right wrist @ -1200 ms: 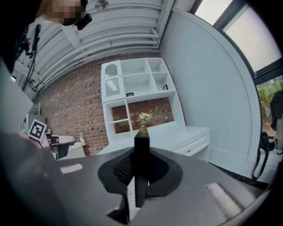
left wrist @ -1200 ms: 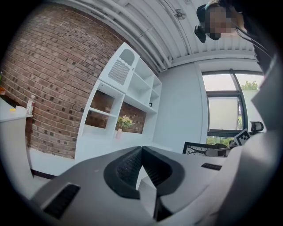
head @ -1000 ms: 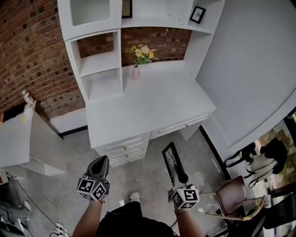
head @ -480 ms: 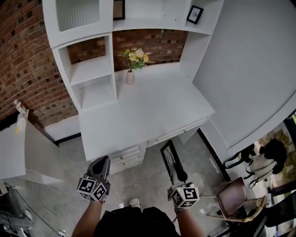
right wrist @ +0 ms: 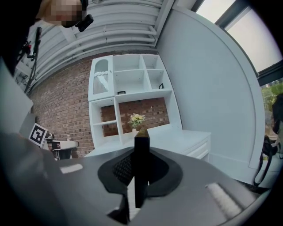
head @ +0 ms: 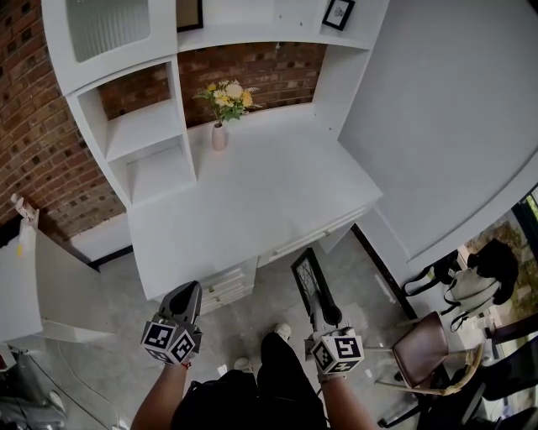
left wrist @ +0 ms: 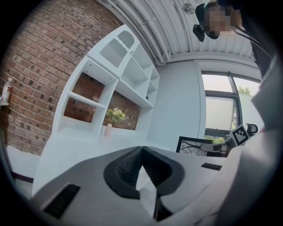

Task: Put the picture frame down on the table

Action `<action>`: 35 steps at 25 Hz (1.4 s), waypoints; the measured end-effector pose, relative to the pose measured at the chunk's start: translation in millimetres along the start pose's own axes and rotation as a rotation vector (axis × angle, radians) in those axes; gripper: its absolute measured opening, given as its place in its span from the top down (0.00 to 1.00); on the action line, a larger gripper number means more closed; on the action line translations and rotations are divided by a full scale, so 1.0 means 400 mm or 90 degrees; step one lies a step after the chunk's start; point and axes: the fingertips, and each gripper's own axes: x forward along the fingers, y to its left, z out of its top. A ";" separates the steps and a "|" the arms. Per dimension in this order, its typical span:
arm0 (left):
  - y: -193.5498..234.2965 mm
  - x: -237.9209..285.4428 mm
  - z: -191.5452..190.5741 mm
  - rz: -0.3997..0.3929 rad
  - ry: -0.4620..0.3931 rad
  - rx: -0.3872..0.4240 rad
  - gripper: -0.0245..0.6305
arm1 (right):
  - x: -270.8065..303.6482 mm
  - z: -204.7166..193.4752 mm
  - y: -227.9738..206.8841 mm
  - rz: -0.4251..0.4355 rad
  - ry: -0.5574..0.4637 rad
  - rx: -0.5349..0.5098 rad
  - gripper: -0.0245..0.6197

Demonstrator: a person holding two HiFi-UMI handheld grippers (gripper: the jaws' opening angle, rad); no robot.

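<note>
A black picture frame [head: 308, 281] with a bare-tree print stands edge-on in my right gripper [head: 326, 316], which is shut on its lower edge. In the right gripper view the picture frame [right wrist: 141, 163] rises as a thin dark bar between the closed jaws. The left gripper view shows the picture frame [left wrist: 194, 145] at the right, held off the floor. My left gripper [head: 183, 298] is shut with nothing in it, and hangs in front of the white table [head: 252, 197]. Both grippers are short of the table's front edge.
A pink vase with yellow flowers [head: 220, 109] stands at the back of the table, under white shelves [head: 143, 126]. A small framed picture [head: 337, 13] sits on the top shelf. A brown chair [head: 424, 353] stands right; a white cabinet [head: 38, 281] stands left. Drawers [head: 231, 281] lie below.
The view has moved closer to the table, which now sits lower and more to the left in the head view. A leg has swung forward between the grippers. Both grippers keep their hold.
</note>
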 end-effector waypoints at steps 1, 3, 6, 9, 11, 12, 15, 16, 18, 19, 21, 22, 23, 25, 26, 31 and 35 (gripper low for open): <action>-0.001 0.010 0.000 -0.001 0.001 0.001 0.96 | 0.003 0.000 -0.008 -0.002 0.000 0.002 0.93; -0.006 0.036 0.001 -0.003 0.002 0.003 0.96 | 0.013 0.002 -0.030 -0.005 -0.002 0.008 0.93; -0.016 0.080 0.003 -0.007 0.002 0.006 0.96 | 0.037 0.007 -0.068 -0.009 -0.006 0.015 0.93; -0.022 0.125 0.007 -0.007 0.005 0.008 0.96 | 0.071 0.018 -0.103 -0.009 -0.007 0.021 0.93; -0.021 0.161 0.011 -0.004 0.007 0.009 0.96 | 0.098 0.028 -0.129 -0.009 -0.009 0.024 0.93; -0.020 0.179 0.013 -0.002 0.007 0.009 0.96 | 0.113 0.033 -0.142 -0.007 -0.010 0.025 0.93; -0.023 0.238 0.017 0.006 0.007 0.008 0.96 | 0.154 0.047 -0.186 -0.001 -0.009 0.026 0.93; -0.026 0.260 0.018 0.007 0.007 0.009 0.96 | 0.167 0.051 -0.203 0.000 -0.009 0.026 0.93; -0.031 0.304 0.023 0.009 0.005 0.010 0.96 | 0.194 0.061 -0.235 0.002 -0.010 0.027 0.93; -0.034 0.326 0.026 0.009 0.004 0.010 0.96 | 0.208 0.067 -0.250 0.004 -0.011 0.027 0.93; -0.040 0.369 0.034 0.010 0.000 0.011 0.96 | 0.235 0.077 -0.280 0.006 -0.012 0.026 0.93; -0.045 0.390 0.037 0.010 -0.001 0.012 0.96 | 0.247 0.082 -0.295 0.007 -0.012 0.027 0.93; -0.051 0.410 0.040 0.010 -0.001 0.014 0.96 | 0.259 0.088 -0.310 0.008 -0.013 0.028 0.93; -0.063 0.445 0.044 0.010 0.000 0.017 0.96 | 0.280 0.100 -0.336 0.011 -0.015 0.036 0.93; -0.068 0.460 0.046 0.011 0.000 0.019 0.96 | 0.290 0.105 -0.349 0.012 -0.016 0.039 0.93; -0.086 0.520 0.053 0.023 0.002 0.023 0.96 | 0.329 0.119 -0.405 0.023 -0.015 0.034 0.93; -0.103 0.556 0.064 0.032 -0.005 0.022 0.96 | 0.356 0.128 -0.431 0.039 -0.015 0.031 0.93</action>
